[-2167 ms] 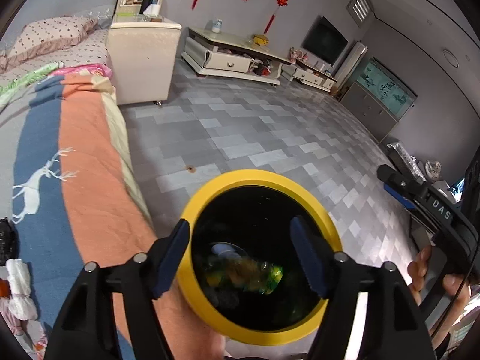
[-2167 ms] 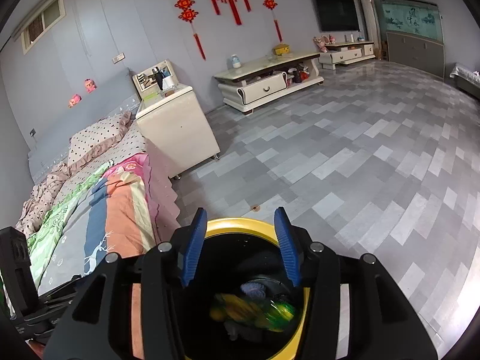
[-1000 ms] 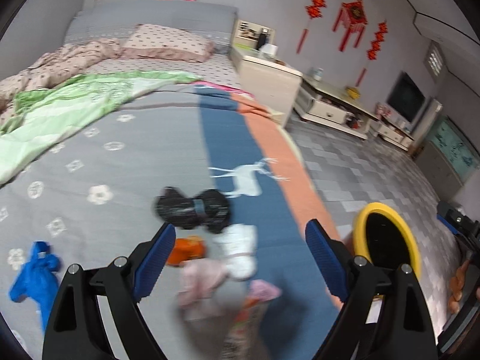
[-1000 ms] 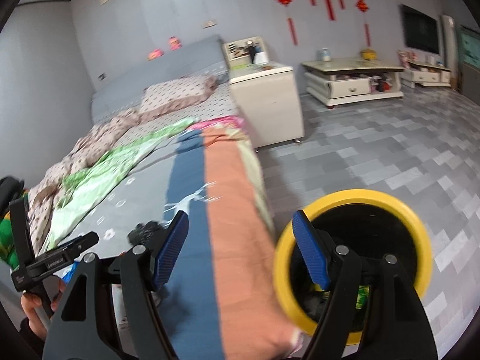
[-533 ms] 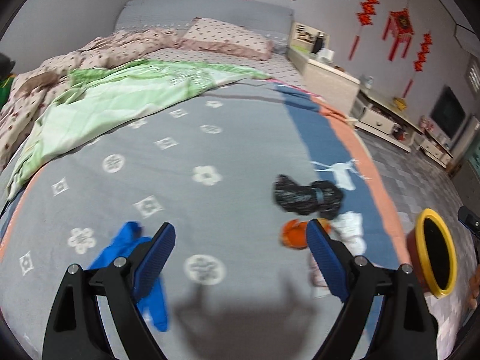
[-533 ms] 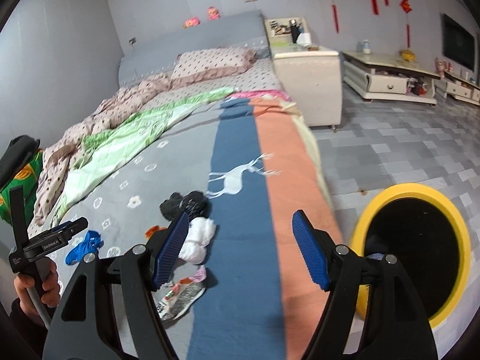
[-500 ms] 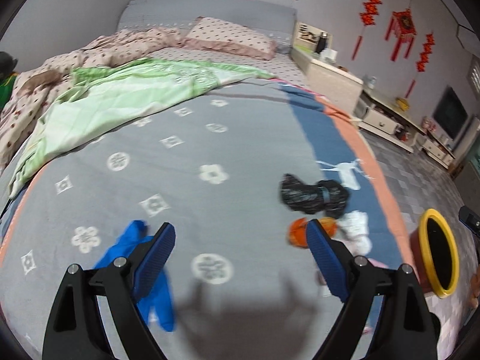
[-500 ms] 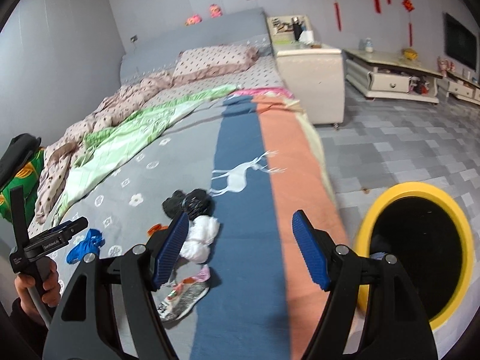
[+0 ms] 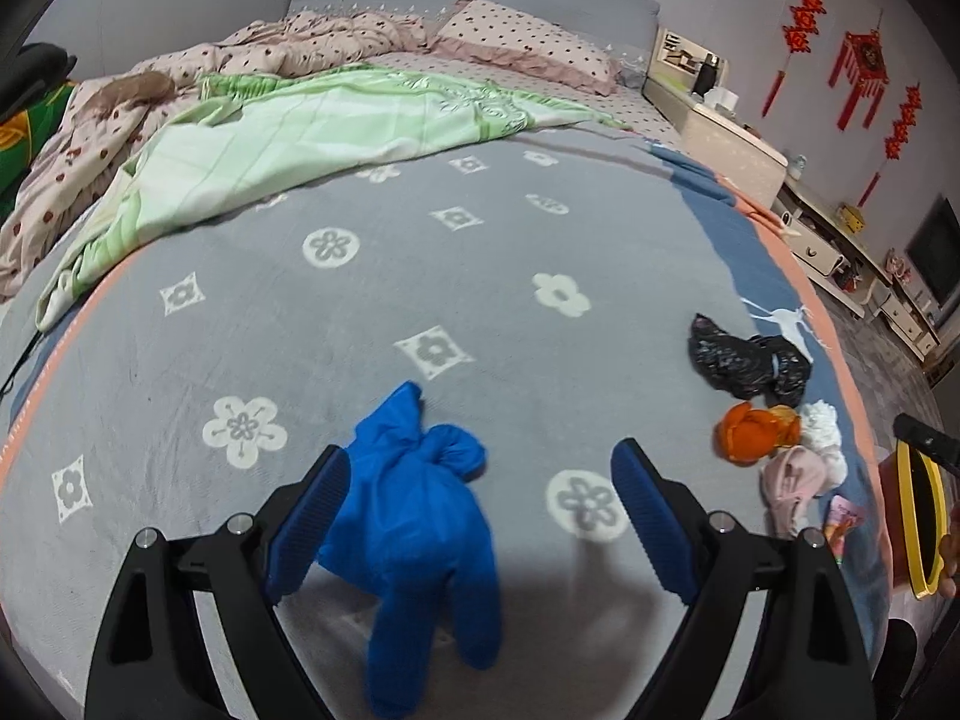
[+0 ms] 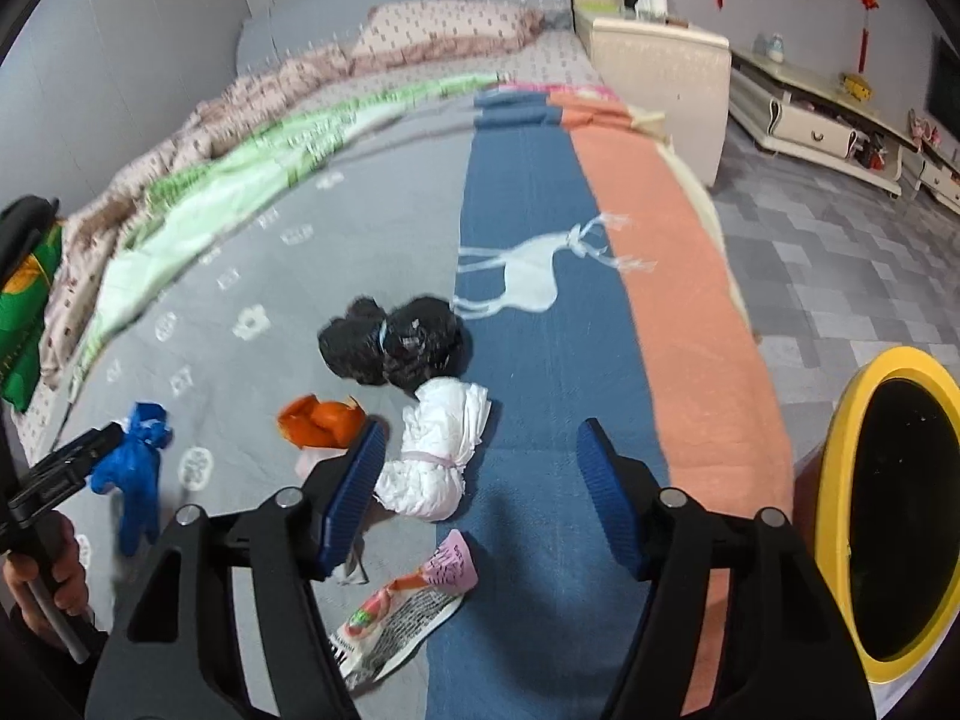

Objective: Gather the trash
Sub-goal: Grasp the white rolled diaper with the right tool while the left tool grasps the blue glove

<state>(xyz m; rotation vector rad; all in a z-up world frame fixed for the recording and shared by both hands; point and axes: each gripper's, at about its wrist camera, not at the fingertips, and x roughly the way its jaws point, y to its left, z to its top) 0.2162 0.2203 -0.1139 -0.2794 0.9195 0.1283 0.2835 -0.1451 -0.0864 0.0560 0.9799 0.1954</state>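
**Trash still spread on the bed, nothing yet picked up**

Several pieces of trash are seen lying on the bedspread (image 9: 456, 276). A blue glove (image 9: 420, 516) lies flat, by itself, well apart from the rest. Nearer the bed's edge a cluster is formed by a black bag (image 10: 393, 342), an orange scrap (image 10: 321, 420), a white wad (image 10: 435, 450) and, closer to the camera, a printed wrapper (image 10: 399, 618). A pale pink scrap (image 9: 792, 480) is also seen beside the wad. None of these has been lifted.

The bin (image 10: 888, 516), yellow-rimmed, stands on the floor just beside the bed; what it holds cannot be made out in its dark interior.

The left gripper (image 9: 480, 516) is held wide apart above the glove, with the glove partly between its pads but not pressed. The right gripper (image 10: 480, 492) is likewise unclenched and empty; its jaws have just been closing somewhat, with the white wad lying below and beside its left pad (image 10: 354, 498), not gripped.

By this showing, much is left: at least six items are to be grasped and carried to the bin. The glove and the wad are judged the likely next picks.
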